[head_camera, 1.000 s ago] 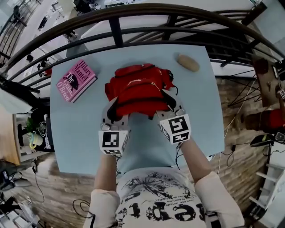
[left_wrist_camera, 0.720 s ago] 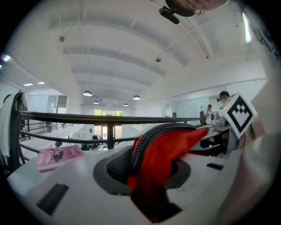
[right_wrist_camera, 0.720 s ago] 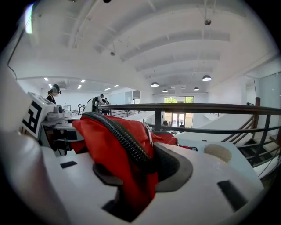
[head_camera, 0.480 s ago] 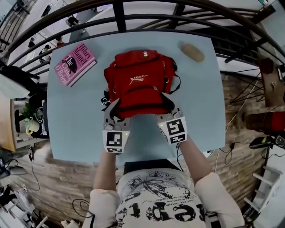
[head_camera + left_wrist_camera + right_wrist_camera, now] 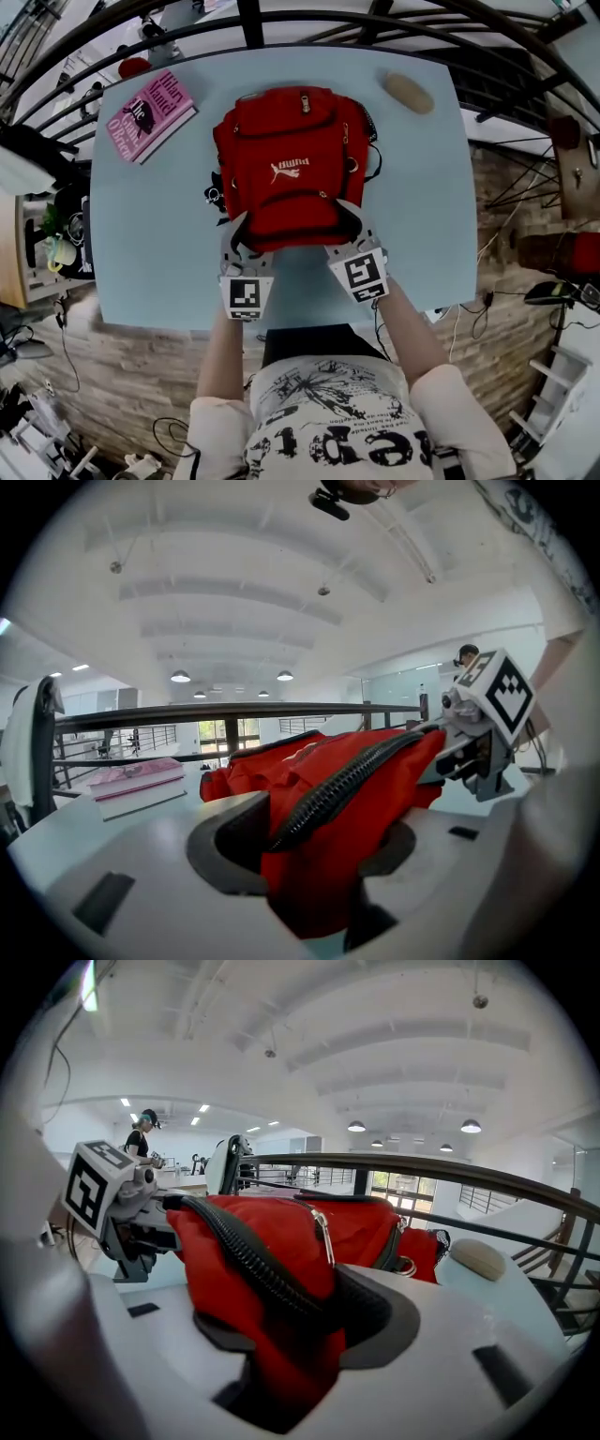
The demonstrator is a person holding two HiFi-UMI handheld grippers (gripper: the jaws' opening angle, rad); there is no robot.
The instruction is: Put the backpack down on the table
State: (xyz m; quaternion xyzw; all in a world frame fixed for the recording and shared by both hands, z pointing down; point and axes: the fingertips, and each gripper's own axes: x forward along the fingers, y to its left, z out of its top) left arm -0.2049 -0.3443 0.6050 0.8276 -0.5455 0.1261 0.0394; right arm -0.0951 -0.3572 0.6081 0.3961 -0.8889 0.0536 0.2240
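Note:
The red backpack (image 5: pixel 291 169) lies flat on the light blue table (image 5: pixel 141 234), front pocket up. Both grippers hold its near bottom edge. My left gripper (image 5: pixel 242 234) has red fabric and a black zipper (image 5: pixel 337 785) between its jaws, which are opening while the pads still touch the cloth. My right gripper (image 5: pixel 352 223) also pinches the backpack (image 5: pixel 272 1241) at the near right corner, its jaws opening too. Each gripper view shows the other gripper's marker cube beside the bag.
A pink book (image 5: pixel 148 114) lies at the table's far left corner. A beige oval object (image 5: pixel 409 92) rests at the far right. A dark metal railing (image 5: pixel 281 14) curves behind the table. The person stands at the table's near edge.
The backpack has come down and spread flat on the table. Both grippers sank with it toward the near edge, and their jaws have widened.

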